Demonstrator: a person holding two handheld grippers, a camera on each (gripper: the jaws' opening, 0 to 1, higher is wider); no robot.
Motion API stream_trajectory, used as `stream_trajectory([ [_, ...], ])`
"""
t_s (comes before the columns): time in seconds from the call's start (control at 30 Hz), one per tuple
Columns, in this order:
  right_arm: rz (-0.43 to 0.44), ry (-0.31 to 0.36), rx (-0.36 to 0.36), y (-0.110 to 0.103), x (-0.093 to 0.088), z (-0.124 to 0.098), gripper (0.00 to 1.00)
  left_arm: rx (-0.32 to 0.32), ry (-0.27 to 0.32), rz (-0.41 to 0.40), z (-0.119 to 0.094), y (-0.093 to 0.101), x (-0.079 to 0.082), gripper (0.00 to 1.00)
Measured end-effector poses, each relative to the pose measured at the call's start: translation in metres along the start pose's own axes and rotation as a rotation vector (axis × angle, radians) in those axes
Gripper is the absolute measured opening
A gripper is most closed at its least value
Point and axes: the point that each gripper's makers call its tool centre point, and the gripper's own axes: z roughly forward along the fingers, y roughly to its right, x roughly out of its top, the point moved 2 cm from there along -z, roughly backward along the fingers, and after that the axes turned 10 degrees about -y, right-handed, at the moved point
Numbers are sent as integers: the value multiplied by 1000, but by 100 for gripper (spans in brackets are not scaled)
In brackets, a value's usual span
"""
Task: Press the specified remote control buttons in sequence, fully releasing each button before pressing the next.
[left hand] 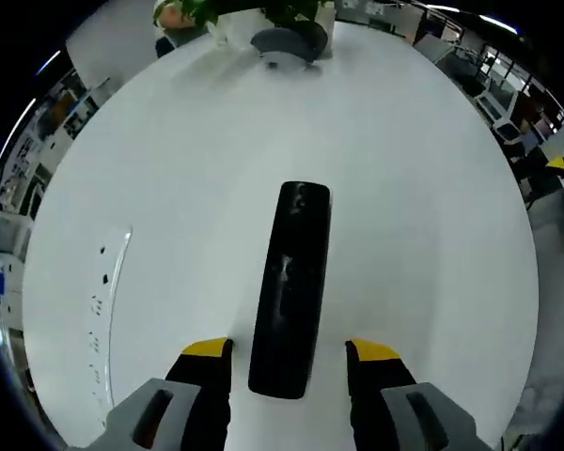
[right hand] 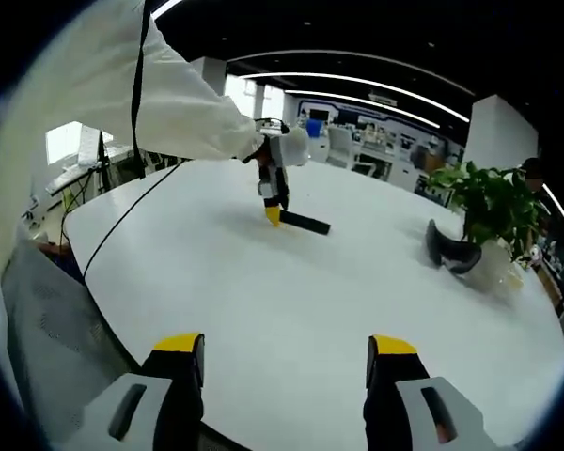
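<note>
White tabletop [left hand: 432, 188], round-edged, bare over most of its surface. Left tongs [left hand: 291, 352]: yellow-tipped, jaws apart, one on each side of the near end of the remote control [left hand: 291, 282], neither jaw seen to touch it. The same left tongs [right hand: 274, 214] appear in the right gripper view at the far side of the tabletop, tip down at one end of the remote control [right hand: 305, 224], held by a person's white sleeve [right hand: 169, 103], with a dark cable [right hand: 122, 221] trailing across the surface. Remote control: long, slim, glossy black slab, lying flat near the middle of the tabletop, lengthways away from the left tongs; buttons too dark and blurred to pick out, only faint glints on its face. Right tongs [right hand: 287, 362]: yellow-tipped, jaws apart, nothing between them, held over the near edge of the tabletop, well apart from the remote control. Further right, a potted plant [right hand: 493, 207] with a dark curved object [right hand: 451, 252] beside it. Progress, as a judgement: the left tongs look placed to steady the remote; no press is under way and the pictures give no sign of any button already pressed, so the pressing sequence appears to lie ahead.
</note>
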Motion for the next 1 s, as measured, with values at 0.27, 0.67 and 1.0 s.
stream_trajectory([
  [0.27,-7,1,1,0,1,-1,69,2,-15,11,-2,11,0,40],
  [0.67,-10,17,1,0,4,-3,69,39,43,-38,-1,23,-4,23],
  [1.0,-13,13,9,-2,3,-2,68,39,8,-54,2,26,-4,23],
])
